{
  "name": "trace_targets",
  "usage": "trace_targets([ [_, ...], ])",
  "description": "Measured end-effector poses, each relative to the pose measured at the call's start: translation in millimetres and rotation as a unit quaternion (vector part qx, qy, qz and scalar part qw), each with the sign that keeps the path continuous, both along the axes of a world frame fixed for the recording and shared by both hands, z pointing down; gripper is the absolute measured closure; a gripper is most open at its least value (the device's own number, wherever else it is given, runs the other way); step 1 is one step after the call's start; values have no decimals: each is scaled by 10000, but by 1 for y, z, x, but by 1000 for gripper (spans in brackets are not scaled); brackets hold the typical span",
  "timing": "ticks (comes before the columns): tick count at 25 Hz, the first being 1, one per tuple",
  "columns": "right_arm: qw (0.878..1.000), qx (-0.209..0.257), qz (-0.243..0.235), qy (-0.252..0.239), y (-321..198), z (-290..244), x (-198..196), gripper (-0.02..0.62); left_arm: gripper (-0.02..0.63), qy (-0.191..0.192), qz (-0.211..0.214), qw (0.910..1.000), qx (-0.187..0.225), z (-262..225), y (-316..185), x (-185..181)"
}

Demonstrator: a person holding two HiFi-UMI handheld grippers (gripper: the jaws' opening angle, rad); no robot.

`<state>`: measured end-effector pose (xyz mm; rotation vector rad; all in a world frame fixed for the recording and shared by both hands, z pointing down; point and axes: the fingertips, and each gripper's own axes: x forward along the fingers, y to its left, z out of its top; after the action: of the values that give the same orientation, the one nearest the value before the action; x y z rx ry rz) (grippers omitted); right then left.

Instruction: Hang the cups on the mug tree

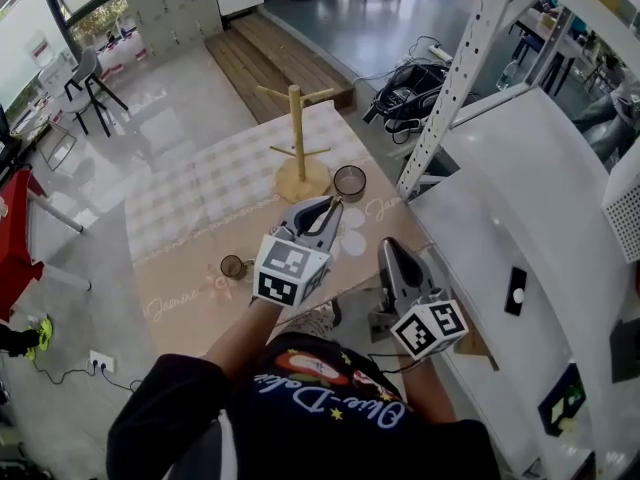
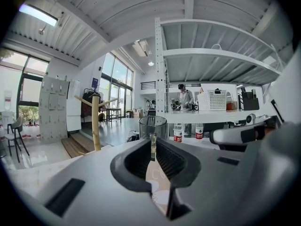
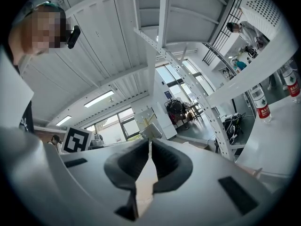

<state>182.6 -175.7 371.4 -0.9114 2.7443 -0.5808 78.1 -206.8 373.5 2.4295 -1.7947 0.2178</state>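
— What is seen nearest?
— The right gripper (image 1: 388, 248) is closed on nothing, off the table's (image 1: 190, 208) near right corner. A small cup (image 1: 233, 266) is set by the near edge.
— And the left gripper (image 1: 332, 206)?
— It is clamped on the glass cup's (image 1: 350, 181) handle, just beside the mug tree (image 1: 298, 138).
— Any writing?
— Cursive print on the cloth (image 1: 175, 306) cannot be read surely.
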Motion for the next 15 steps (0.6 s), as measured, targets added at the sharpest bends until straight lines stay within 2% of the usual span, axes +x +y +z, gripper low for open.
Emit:
trace_targets([
  [15,9992,-59,-406,19,9,5,-26,569,568,17,-117,9999,21,-6,1,-13],
])
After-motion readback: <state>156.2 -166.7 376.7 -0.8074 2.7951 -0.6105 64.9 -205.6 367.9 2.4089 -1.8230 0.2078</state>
